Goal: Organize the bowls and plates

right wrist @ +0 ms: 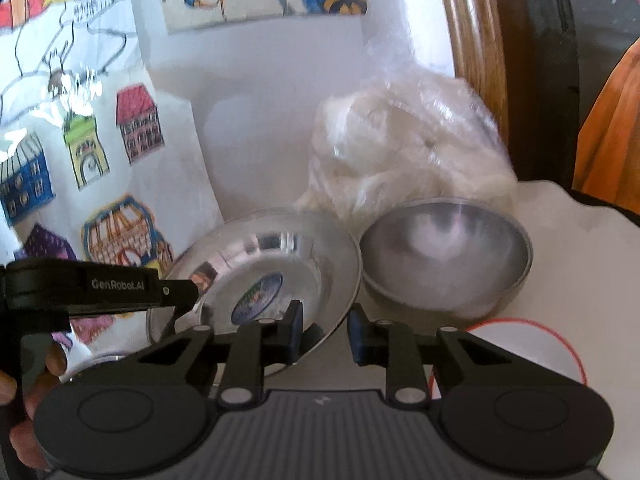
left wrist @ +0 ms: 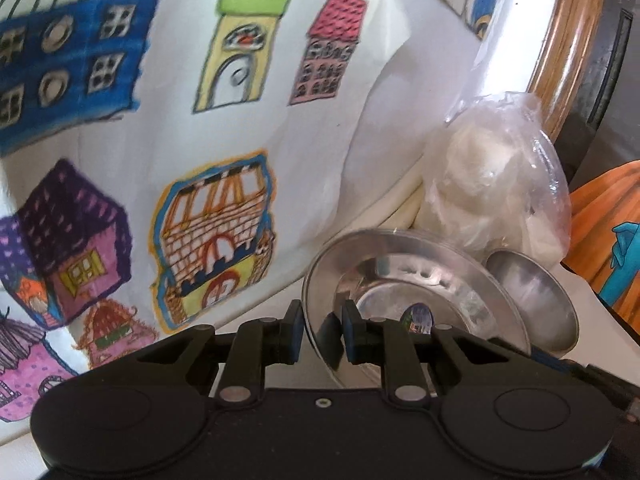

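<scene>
A shiny steel plate [left wrist: 412, 280] is held tilted above the white table, with a sticker in its middle. My left gripper [left wrist: 322, 330] is shut on the plate's near rim. The plate also shows in the right wrist view [right wrist: 280, 256], where the left gripper [right wrist: 188, 294] grips its left edge. My right gripper [right wrist: 324, 334] is open, its jaws straddling the plate's lower right rim without clamping it. A steel bowl [right wrist: 444, 256] stands upright on the table just right of the plate; it also shows in the left wrist view [left wrist: 532, 304].
A clear plastic bag of white stuff [right wrist: 404, 144] sits behind the plate and bowl. Children's drawings of houses [left wrist: 160, 120] cover the white wall on the left. A wooden frame [right wrist: 472, 40] stands at the back right. A red-edged white disc [right wrist: 520, 352] lies near the bowl.
</scene>
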A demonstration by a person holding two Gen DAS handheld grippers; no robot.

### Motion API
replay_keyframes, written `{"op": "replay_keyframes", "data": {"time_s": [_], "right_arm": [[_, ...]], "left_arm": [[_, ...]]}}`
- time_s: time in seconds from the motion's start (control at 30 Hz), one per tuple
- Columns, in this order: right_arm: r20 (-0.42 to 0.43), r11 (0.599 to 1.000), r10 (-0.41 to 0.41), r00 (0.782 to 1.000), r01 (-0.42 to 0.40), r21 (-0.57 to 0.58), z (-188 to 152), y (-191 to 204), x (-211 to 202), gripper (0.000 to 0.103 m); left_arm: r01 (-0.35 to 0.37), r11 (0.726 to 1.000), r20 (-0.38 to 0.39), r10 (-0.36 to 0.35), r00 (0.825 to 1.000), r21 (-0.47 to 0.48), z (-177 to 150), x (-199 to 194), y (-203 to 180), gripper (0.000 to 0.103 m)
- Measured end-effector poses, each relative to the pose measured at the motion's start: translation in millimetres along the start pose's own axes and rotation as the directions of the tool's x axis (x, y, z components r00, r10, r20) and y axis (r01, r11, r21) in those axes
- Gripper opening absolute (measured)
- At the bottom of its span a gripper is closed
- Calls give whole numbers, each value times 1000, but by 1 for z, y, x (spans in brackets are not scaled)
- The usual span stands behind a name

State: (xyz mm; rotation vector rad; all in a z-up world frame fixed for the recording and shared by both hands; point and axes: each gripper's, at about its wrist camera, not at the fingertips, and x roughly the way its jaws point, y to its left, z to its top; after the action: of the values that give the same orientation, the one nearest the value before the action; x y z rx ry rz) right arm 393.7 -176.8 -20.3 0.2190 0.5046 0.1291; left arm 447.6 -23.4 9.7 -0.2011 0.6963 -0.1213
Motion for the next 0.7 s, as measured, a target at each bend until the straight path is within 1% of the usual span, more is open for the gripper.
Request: {"op": "replay_keyframes", "data": {"time_s": [0.1,0.27,0.5,0.7], "right_arm": [[24,1000,-11,1000,11,-2,4,-3,-4,26],[51,1000,-5,999,5,-1,5,-4,-14,26],[81,999,32,996,-33,2,5,2,-34,26],[102,998,69,992,-67,-21,5,15,-54,26]], "left_arm": [[15,1000,20,-15,1000,-3,1,-4,-4,21],[21,1000,42,-22,999,8,2,-16,-7,21],[31,1000,79,-31,996,6,2,-48,3,21],[28,1000,108,-28,994,1,0,-79,15,21]]}}
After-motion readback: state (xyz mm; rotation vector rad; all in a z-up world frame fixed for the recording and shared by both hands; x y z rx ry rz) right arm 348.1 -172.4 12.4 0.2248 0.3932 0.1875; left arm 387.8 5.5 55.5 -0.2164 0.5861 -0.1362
